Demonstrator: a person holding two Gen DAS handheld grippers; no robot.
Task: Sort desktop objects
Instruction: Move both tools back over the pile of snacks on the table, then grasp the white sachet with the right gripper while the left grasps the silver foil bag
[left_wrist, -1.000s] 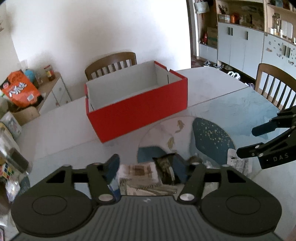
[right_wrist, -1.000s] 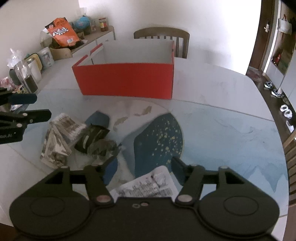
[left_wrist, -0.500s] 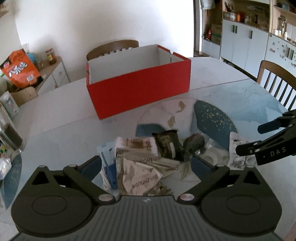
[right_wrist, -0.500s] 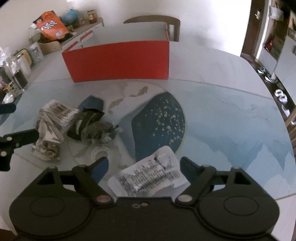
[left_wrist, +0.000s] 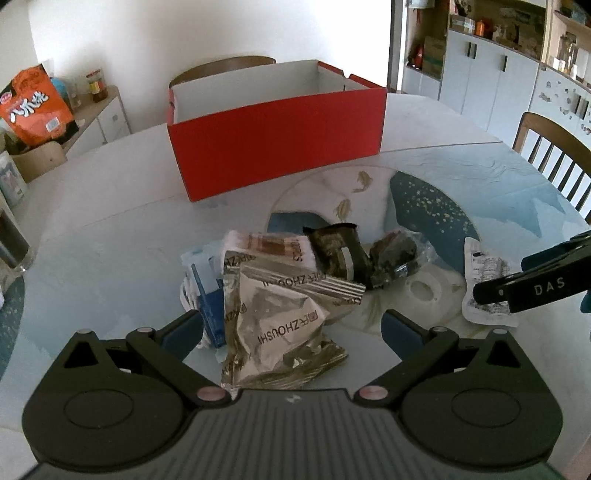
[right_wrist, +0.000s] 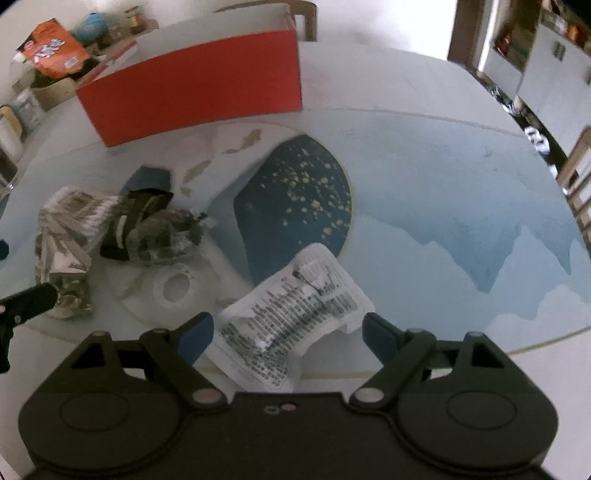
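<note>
Several packets lie mid-table: a silver pouch (left_wrist: 273, 325) between the left gripper (left_wrist: 291, 328)'s wide jaws, a white printed packet (right_wrist: 291, 317) between the right gripper (right_wrist: 288, 332)'s wide jaws. Red box (left_wrist: 273, 144) at twelve o'clock.

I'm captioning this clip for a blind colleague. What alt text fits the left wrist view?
The open left gripper straddles a crumpled silver foil snack packet in a heap of wrappers on a pale blue patterned table. Behind the heap stands an open red cardboard box; at the right edge, the right gripper reaches over a white printed packet.
</note>
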